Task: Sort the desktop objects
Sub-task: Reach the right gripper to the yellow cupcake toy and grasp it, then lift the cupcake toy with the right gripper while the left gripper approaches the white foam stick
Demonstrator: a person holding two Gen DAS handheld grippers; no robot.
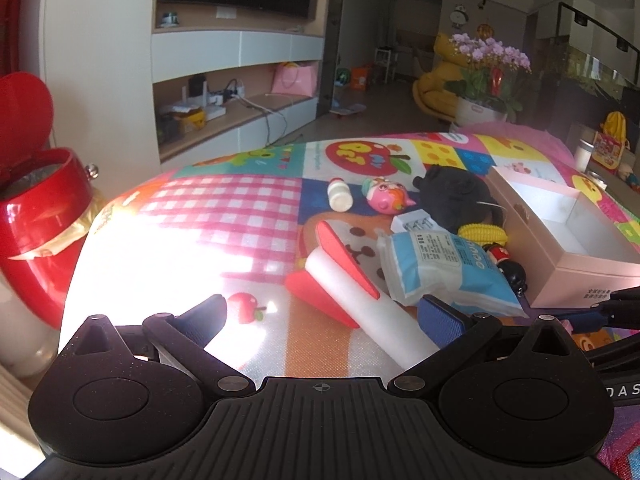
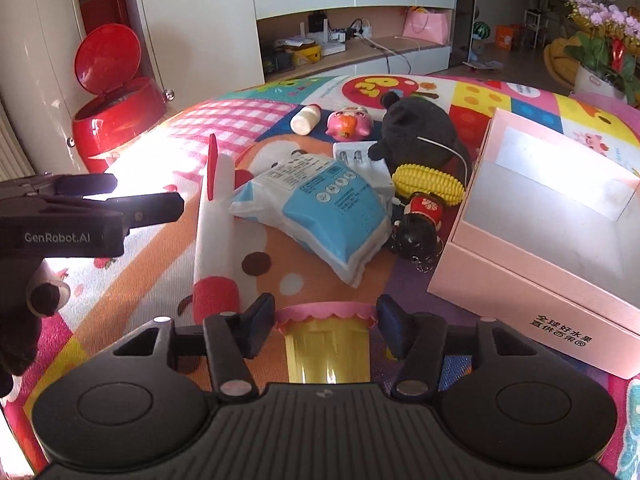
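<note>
My right gripper (image 2: 326, 330) is shut on a yellow cup (image 2: 326, 354) with a pink scalloped rim, its blue pads against the rim's two sides. An open pink box (image 2: 520, 300) stands just right of it on the colourful mat. Ahead lie a blue-and-white tissue pack (image 2: 320, 216), a white-and-red foam plane (image 2: 214, 216), a yellow corn toy (image 2: 428, 184) and a black plush (image 2: 420, 128). My left gripper (image 1: 324, 320) is open above the mat, with nothing held. A small red apple toy (image 1: 244, 306) and the foam plane's tail (image 1: 360, 304) lie below its fingers.
A small white bottle (image 2: 305, 119), a pink animal toy (image 2: 348, 124), a white pack (image 2: 354, 154) and a red-dressed doll (image 2: 416, 224) lie among the pile. A red bin (image 2: 116, 116) with its lid up stands off the mat's left edge. Shelves line the wall behind.
</note>
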